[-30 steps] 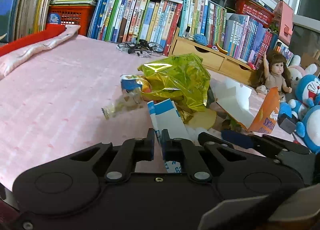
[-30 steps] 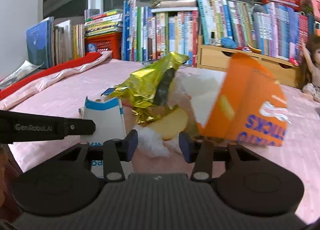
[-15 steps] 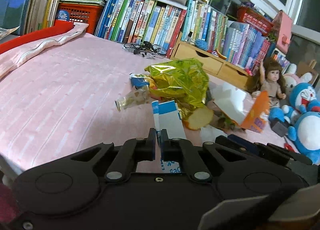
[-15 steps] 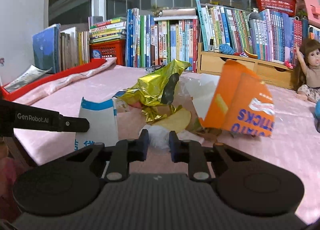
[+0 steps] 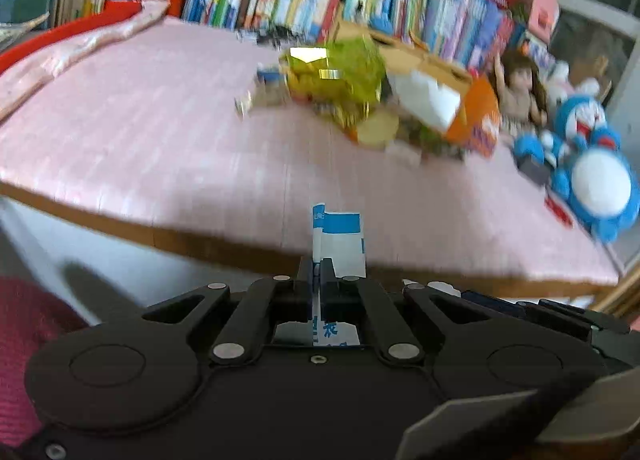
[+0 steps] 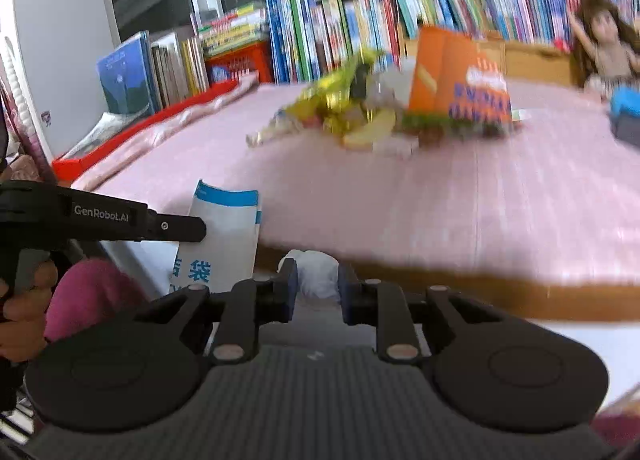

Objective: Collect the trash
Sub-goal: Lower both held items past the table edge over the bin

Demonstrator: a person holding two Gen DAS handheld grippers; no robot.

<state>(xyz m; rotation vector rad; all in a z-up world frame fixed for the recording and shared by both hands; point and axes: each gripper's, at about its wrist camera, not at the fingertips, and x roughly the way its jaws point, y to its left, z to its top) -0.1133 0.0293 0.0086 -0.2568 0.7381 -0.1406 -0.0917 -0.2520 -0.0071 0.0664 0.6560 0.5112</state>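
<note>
Carrying-off step: left gripper (image 5: 317,272) clamped on white-and-blue bag (image 5: 340,238), right gripper (image 6: 317,290) pinching white tissue wad (image 6: 314,270), both beyond the table edge (image 6: 480,292); next, dropping wad into bag.

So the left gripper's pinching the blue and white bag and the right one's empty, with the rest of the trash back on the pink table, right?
Not quite: the right gripper is not empty. The right wrist view shows a crumpled white wad clamped between its pads. The rest stands.

- Left wrist view looks down over its jaws, from off the table (image 5: 120,132) edge.
- Right wrist view, alongside, shares the trash pile (image 6: 360,116) and bookshelf (image 6: 340,20).
</note>
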